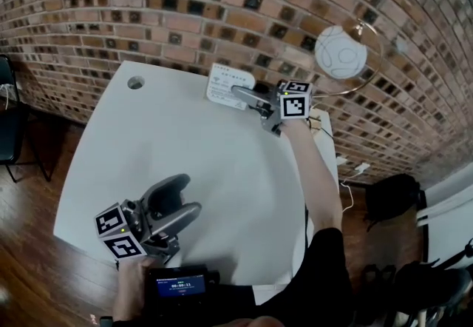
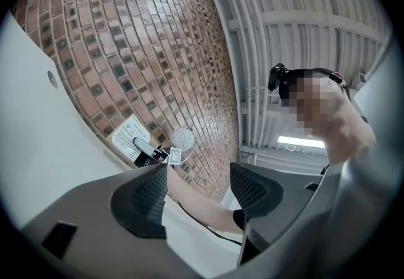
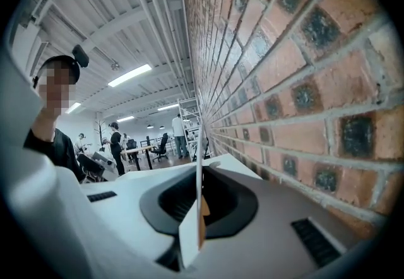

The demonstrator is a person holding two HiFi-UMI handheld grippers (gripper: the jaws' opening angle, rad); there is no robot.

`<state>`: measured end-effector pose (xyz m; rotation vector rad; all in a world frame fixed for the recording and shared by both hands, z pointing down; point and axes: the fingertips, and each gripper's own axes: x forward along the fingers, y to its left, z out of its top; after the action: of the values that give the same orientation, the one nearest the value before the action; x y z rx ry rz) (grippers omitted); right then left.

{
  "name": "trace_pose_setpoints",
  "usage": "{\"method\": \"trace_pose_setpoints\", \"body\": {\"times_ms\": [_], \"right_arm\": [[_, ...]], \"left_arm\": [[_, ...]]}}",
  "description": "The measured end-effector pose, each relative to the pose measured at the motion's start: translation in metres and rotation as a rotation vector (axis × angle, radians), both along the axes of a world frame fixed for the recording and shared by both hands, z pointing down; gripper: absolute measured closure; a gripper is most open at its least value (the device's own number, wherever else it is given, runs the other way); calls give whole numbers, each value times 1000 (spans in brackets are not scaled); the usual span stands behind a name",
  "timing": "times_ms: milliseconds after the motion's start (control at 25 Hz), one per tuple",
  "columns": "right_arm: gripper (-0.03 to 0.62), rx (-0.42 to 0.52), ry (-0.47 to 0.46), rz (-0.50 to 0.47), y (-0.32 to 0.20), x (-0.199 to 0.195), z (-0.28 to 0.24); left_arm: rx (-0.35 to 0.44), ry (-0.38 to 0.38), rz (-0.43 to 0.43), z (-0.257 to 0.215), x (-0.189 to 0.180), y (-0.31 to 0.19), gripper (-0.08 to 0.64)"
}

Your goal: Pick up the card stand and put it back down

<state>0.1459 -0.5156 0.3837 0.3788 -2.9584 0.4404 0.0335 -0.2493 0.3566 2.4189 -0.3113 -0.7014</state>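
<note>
Closest to us, our right gripper has its jaws pressed together on the card stand, whose thin white card runs edge-on between the pads. Just beyond it, the brick wall fills the right side. Seen from the head view, the stand is at the far edge of the white table, beside the wall; we cannot tell whether it touches the tabletop. Our left gripper is near the table's front edge, well apart, jaws spread with nothing between them.
</note>
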Motion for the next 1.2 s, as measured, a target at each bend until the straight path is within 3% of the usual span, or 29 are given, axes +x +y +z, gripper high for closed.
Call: {"method": "trace_pose_setpoints", "body": {"times_ms": [560, 800, 1200], "right_arm": [[566, -8, 25, -37, -29, -11, 20], [566, -39, 8, -53, -32, -9, 30], [566, -21, 5, -39, -34, -8, 25]], "left_arm": [[-26, -43, 17, 6, 14, -10, 258], [-122, -72, 81, 17, 37, -37, 258], [-111, -65, 191, 16, 86, -70, 258]]}}
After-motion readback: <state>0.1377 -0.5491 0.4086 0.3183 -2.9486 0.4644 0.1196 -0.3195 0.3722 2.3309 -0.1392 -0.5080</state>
